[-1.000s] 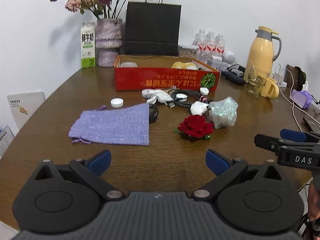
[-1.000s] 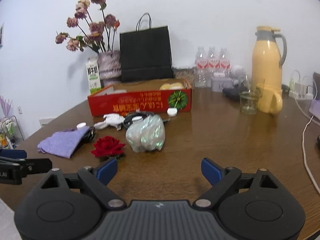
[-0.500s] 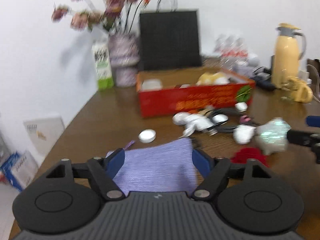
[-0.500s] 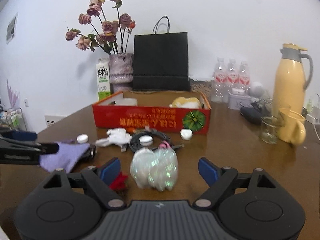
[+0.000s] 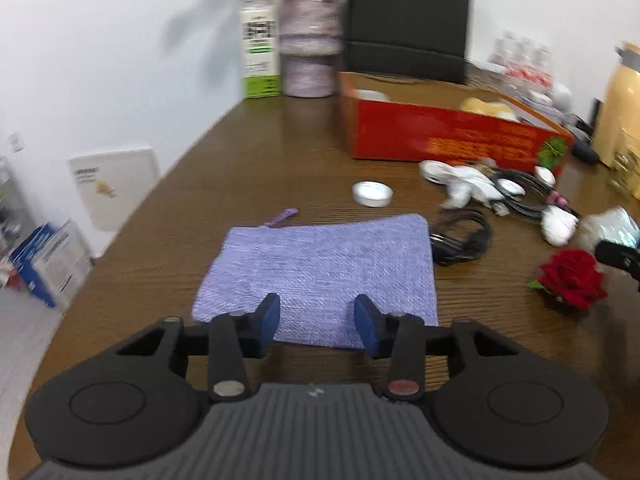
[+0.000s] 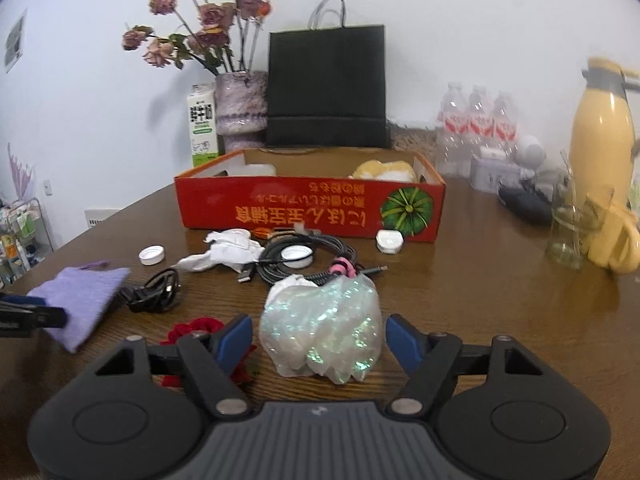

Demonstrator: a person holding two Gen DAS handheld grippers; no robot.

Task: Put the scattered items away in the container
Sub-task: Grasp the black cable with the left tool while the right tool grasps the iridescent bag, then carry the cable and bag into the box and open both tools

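A red cardboard box (image 6: pixel 310 210) stands open at the back of the brown table, also in the left wrist view (image 5: pixel 444 136). My left gripper (image 5: pixel 317 316) is open, its blue pads over the near edge of a flat purple cloth pouch (image 5: pixel 320 268). My right gripper (image 6: pixel 319 340) is open, its pads on either side of a shiny iridescent plastic bag (image 6: pixel 320 326), apart from it. A red fabric rose (image 5: pixel 572 278) lies right of the pouch and is partly hidden behind my right gripper's left finger (image 6: pixel 236 338).
Black cables (image 6: pixel 304 258), crumpled white tissue (image 6: pixel 228 252), white caps (image 5: pixel 372 194) and a white earbud case (image 6: pixel 389 241) lie before the box. A vase (image 6: pixel 240 112), milk carton (image 6: pixel 203 124), black bag (image 6: pixel 326 88), water bottles (image 6: pixel 478 120), yellow thermos (image 6: pixel 600 132) and glass (image 6: pixel 566 240) stand behind.
My left gripper moved forward and down over the purple pouch and its jaws narrowed. My right gripper moved forward until the shiny bag sits between its pads.
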